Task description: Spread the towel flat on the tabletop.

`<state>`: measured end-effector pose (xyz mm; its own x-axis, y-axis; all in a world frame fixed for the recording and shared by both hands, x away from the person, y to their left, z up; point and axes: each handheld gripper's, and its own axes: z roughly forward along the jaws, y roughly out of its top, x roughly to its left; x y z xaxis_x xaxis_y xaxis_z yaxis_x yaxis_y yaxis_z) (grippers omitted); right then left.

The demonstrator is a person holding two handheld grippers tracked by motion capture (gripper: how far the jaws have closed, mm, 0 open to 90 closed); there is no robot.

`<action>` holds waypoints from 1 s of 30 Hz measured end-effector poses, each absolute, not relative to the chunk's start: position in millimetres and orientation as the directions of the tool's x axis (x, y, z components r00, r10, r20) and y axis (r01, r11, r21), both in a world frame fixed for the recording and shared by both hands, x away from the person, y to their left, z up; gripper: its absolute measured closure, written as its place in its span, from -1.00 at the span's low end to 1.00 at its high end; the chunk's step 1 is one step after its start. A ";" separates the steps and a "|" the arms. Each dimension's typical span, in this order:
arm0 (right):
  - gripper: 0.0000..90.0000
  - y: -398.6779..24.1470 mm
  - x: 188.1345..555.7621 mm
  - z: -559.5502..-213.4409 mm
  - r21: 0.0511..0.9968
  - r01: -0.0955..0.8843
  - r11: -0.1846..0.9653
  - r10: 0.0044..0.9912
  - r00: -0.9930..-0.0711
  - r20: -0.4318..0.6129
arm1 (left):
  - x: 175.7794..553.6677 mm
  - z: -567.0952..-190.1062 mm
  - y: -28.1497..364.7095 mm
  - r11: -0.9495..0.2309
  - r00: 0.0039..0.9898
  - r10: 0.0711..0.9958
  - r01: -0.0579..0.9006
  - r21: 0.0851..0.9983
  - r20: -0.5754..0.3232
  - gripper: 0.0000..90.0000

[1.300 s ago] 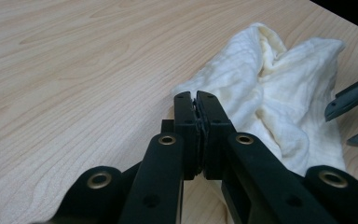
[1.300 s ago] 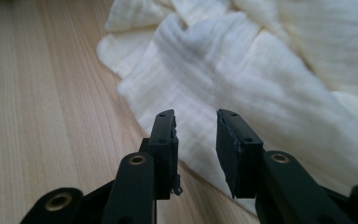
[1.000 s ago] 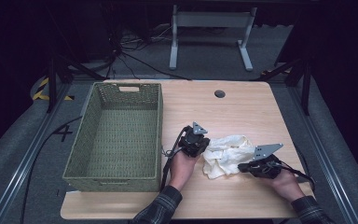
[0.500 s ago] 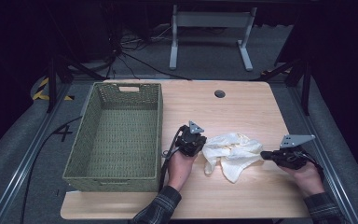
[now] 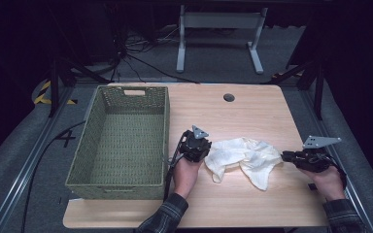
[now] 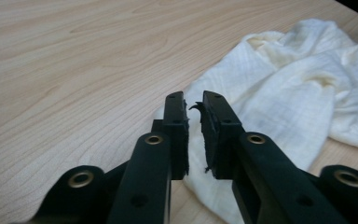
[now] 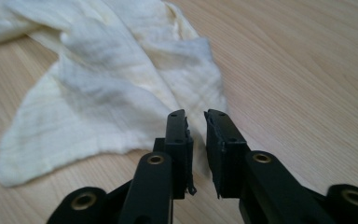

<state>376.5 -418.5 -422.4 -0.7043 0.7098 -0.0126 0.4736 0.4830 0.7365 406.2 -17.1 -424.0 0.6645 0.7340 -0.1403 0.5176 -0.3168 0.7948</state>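
White cloth [image 5: 245,158] between both claws

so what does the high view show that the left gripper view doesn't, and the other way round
High view: the green woven basket on the table's left side, the right gripper at the cloth's right end, both of the person's hands, and the floor with a metal stand beyond the table.

Left gripper view: the left gripper up close, its jaws a narrow gap apart just above the cloth's edge with nothing pinched between them, having just been opening, plus the cloth's weave.

Both: the crumpled white cloth lying on the wooden table.
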 end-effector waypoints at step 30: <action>0.45 -335.8 335.1 -452.4 0.654 0.381 0.654 0.481 -0.876 0.030 | 349.7 -457.9 -48.8 -0.585 0.821 0.568 0.448 0.676 -0.052 0.55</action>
